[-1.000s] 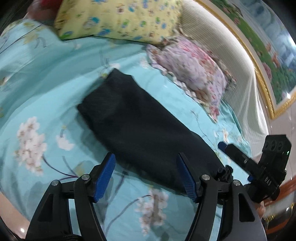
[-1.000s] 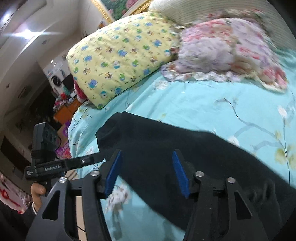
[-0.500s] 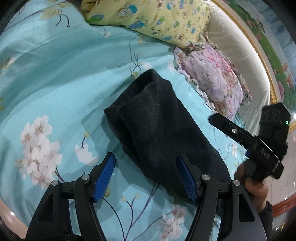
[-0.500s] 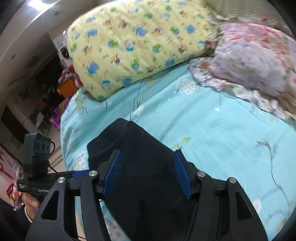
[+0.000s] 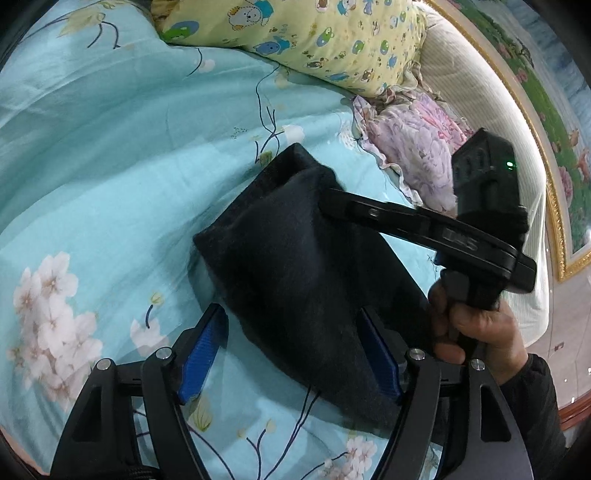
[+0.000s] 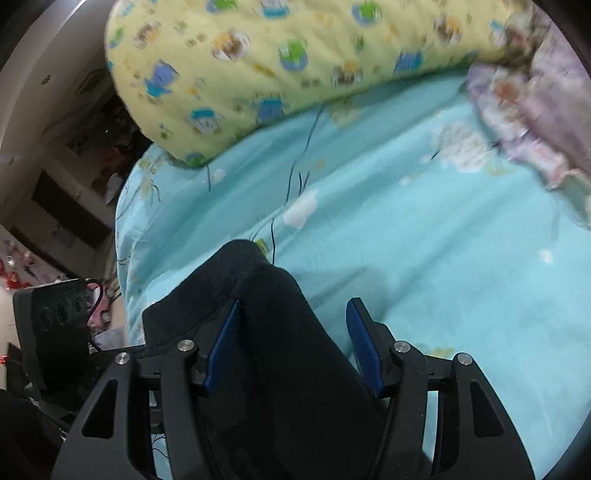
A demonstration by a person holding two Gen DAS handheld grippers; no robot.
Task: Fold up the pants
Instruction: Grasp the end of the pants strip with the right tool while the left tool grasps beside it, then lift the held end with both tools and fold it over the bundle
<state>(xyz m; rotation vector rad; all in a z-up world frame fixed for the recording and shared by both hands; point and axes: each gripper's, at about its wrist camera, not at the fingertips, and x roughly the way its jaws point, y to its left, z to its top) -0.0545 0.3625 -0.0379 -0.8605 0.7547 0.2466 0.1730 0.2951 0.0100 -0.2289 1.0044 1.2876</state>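
Note:
The black pants point(image 5: 295, 266) lie folded into a long band on the turquoise flowered bedsheet point(image 5: 110, 155). My left gripper point(image 5: 295, 350) is open above the near part of the band, its blue pads on either side of the cloth. My right gripper point(image 6: 295, 343) is open over the far end of the pants point(image 6: 273, 306), which bulges up between the pads. In the left wrist view the right gripper's body point(image 5: 424, 229) reaches across the pants from the right, held by a hand point(image 5: 476, 325).
A yellow cartoon-print pillow point(image 5: 314, 33) and a pink-purple floral pillow point(image 5: 413, 147) lie at the head of the bed against a cream headboard point(image 5: 491, 110). The bed's left edge and a cluttered room point(image 6: 74, 177) show in the right wrist view.
Both grippers have moved forward along the pants toward the far end and the pillows. The right gripper now reaches over the band. Both stay open.

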